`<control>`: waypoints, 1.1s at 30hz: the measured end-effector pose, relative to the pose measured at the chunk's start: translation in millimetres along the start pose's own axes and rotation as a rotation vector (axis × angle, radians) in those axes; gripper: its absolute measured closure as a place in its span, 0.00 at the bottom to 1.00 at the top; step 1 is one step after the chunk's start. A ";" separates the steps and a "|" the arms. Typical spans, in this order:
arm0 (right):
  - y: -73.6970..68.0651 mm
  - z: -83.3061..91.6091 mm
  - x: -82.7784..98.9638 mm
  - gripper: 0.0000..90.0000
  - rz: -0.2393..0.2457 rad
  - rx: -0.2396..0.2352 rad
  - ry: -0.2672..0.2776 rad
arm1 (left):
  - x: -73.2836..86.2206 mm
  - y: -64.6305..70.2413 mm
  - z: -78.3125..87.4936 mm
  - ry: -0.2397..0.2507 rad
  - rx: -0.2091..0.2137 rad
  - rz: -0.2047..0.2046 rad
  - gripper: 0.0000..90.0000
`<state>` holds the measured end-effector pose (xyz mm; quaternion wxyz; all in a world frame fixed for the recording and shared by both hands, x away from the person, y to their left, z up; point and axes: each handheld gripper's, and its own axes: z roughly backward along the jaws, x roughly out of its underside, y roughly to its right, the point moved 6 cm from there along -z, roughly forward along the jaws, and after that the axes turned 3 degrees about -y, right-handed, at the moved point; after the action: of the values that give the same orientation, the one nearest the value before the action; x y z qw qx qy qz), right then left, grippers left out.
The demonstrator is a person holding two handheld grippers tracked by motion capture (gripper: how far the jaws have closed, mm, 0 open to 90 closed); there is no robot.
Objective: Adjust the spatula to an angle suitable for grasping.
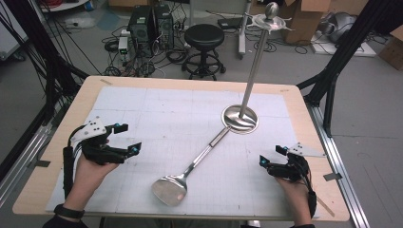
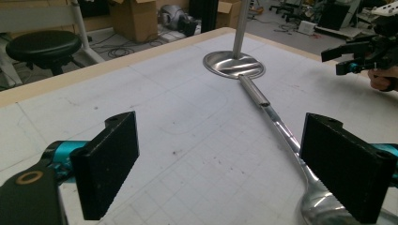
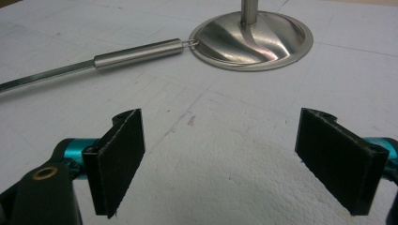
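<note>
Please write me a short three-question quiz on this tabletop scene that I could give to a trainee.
1. True or false: the left gripper is shut on the metal spatula.
2. Which thing stands upright on the table? A) the metal spatula B) the utensil stand C) neither
3. Fill in: the tip of the spatula's handle lies at the stand's round ____.

Key
1. False. Its jaws stand wide apart with nothing between them, and the right gripper is open too.
2. B. Its pole rises from a round base, while the spatula lies flat on the white mat.
3. Base.
</note>
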<state>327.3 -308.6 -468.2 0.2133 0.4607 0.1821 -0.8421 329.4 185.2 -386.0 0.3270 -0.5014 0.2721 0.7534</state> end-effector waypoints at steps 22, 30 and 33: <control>1.2 -3.1 0.0 0.17 0.004 0.004 -0.007 | -12.5 33.2 -53.0 -0.105 0.055 -0.002 0.14; 0.4 -4.4 0.2 0.17 0.012 0.004 -0.013 | -16.1 44.8 -67.8 -0.142 0.070 -0.018 0.14; 0.3 -4.2 0.1 0.17 0.009 0.003 -0.013 | -16.2 49.5 -74.6 -0.162 0.071 -0.025 0.14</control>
<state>330.3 -306.8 -470.4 0.2177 0.4565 0.1772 -0.8443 339.3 95.0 -392.8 0.3750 -0.4300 0.2650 0.7773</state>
